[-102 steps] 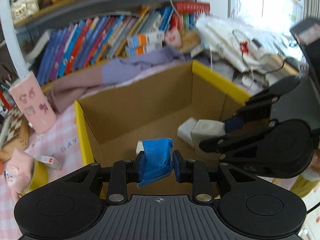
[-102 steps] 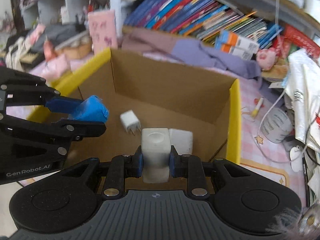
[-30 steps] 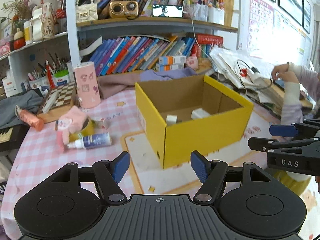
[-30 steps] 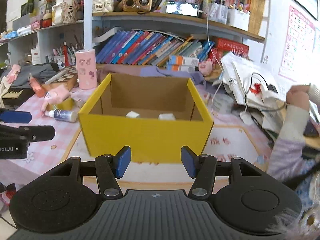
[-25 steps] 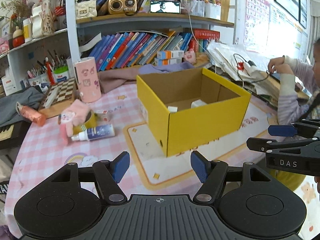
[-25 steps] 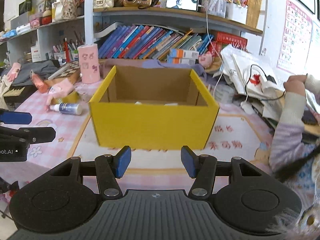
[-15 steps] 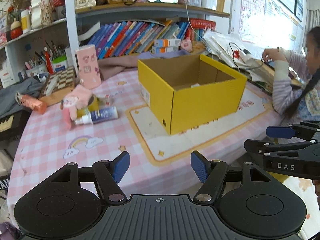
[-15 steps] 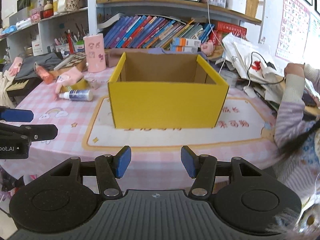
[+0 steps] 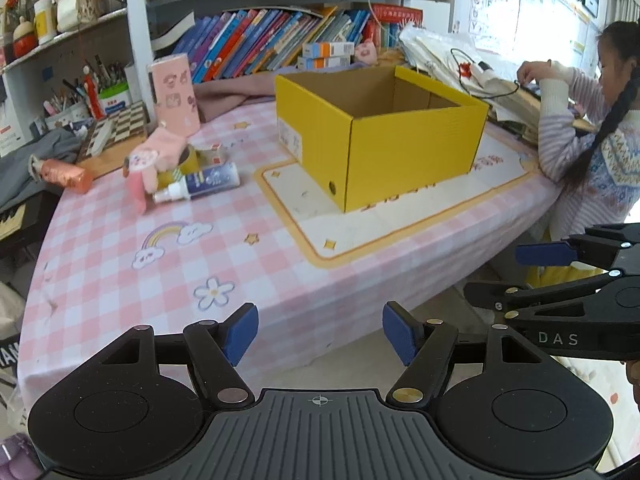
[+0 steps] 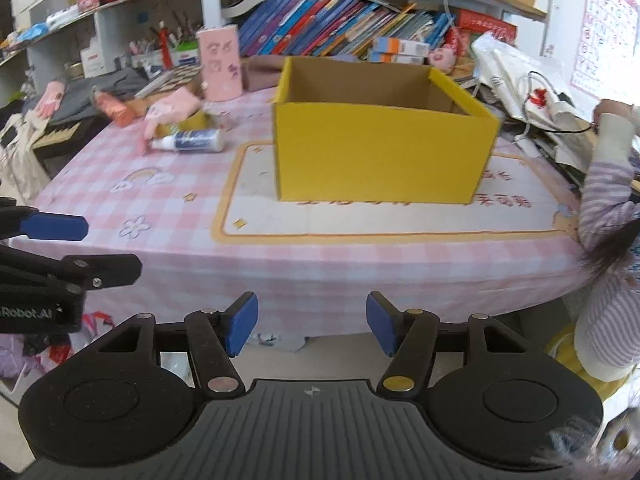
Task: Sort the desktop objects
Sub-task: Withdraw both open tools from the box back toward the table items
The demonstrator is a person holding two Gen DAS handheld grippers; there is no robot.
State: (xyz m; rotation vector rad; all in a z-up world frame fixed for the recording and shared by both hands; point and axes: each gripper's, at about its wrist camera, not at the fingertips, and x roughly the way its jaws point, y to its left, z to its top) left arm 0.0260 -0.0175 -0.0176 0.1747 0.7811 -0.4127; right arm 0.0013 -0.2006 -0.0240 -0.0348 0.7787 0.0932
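Observation:
The yellow cardboard box (image 9: 416, 160) (image 10: 380, 152) stands open-topped on the pink checked tablecloth (image 9: 240, 264); its contents are hidden from this low angle. Left of it lie a white-and-blue bottle (image 9: 204, 184) (image 10: 192, 140), a pink glove (image 9: 152, 160) and a small carton (image 9: 212, 154). My left gripper (image 9: 320, 332) hangs open and empty in front of the table's near edge. My right gripper (image 10: 312, 322) is beside it, also off the table, its jaws opening with nothing between them.
A person (image 9: 592, 128) in a striped sleeve sits at the table's right end. A pink cylinder (image 9: 174, 94), a chessboard (image 9: 116, 128) and an orange tube (image 9: 64, 174) crowd the far left. Bookshelves (image 10: 340, 20) run along the back.
Both grippers, earlier shut on a blue-taped item and a white cube inside the box, are now empty and have drawn back past the table edge. The right jaws have widened slightly.

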